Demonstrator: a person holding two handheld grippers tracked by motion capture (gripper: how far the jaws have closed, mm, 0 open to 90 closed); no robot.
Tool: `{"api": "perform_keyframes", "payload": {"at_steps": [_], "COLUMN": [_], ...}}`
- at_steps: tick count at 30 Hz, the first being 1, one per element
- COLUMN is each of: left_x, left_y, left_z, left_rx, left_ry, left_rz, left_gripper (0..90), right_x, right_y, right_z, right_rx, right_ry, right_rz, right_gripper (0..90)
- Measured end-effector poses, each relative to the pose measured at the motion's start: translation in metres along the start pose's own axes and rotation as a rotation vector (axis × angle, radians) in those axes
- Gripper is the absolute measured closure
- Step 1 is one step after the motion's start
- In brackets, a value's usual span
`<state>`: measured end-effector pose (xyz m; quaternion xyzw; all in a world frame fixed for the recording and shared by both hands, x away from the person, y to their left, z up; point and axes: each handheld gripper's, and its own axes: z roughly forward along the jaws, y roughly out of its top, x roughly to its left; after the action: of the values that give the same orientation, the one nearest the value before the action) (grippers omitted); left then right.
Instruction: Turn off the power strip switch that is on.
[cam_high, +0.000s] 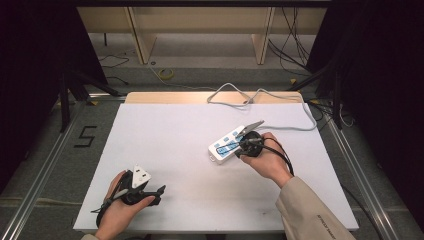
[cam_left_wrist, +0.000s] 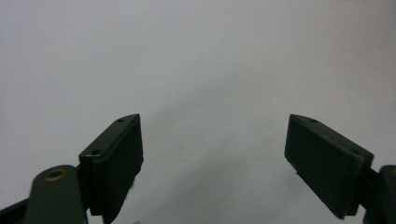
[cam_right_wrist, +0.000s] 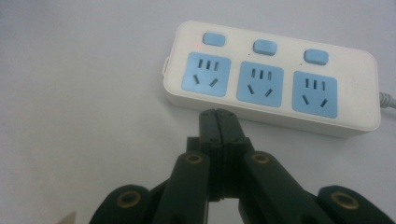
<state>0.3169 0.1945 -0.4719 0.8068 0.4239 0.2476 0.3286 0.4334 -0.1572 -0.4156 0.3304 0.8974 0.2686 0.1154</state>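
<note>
- Right claw (cam_right_wrist: 218, 116): jaws pressed together, nothing between them, tips just short of the near side wall of the power strip (cam_right_wrist: 275, 84).
- Power strip: white, three blue sockets, three blue rocker switches (cam_right_wrist: 264, 46); lies flat on the right half of the counter (cam_high: 165, 150), its grey cord (cam_high: 240, 95) trailing off the far edge.
- Likely step: a poke at one of the switches with the closed tips. A faint red dot shows beside the leftmost switch in the right gripper view; whether it is a lit indicator I cannot tell.
- Risk: the strip is light and unrestrained. A push that lands on the side wall, not on top of a switch, would probably skid it across the smooth sheet.
- Risk: switches sit close above the sockets; a low aim could put the tips into a socket face.
- Risk: the cord could tug the strip askew if it slides.
- Left claw (cam_left_wrist: 212, 154): jaws wide apart, empty, resting near the front left of the counter, well apart from the strip; no help bracing it.
- Surface: plain white sheet over a wooden top, uncluttered.
- Room: dark curtains at both sides, grey floor, loose cables, a yellow coil (cam_high: 166, 74), wooden frame legs beyond, a "5" marked (cam_high: 86, 136) on the floor at left.
</note>
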Motion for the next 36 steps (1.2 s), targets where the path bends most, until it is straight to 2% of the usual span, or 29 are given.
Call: {"api": "perform_keyframes", "payload": {"at_steps": [16,36], "left_x": [0.001,0.001], "left_y": [0.0,0.0], "left_z": [0.0,0.0], "left_rx": [0.0,-0.001], "left_ry": [0.0,0.0], "left_rz": [-0.003,-0.003], "left_gripper": [19.3,19.4], "right_x": [0.0,-0.004], "right_y": [0.01,0.02], "right_z": [0.006,0.014], "right_rx": [0.014,0.026], "right_ry": [0.003,0.0], "right_rz": [-0.008,0.007], "right_gripper": [90.0,90.0]}}
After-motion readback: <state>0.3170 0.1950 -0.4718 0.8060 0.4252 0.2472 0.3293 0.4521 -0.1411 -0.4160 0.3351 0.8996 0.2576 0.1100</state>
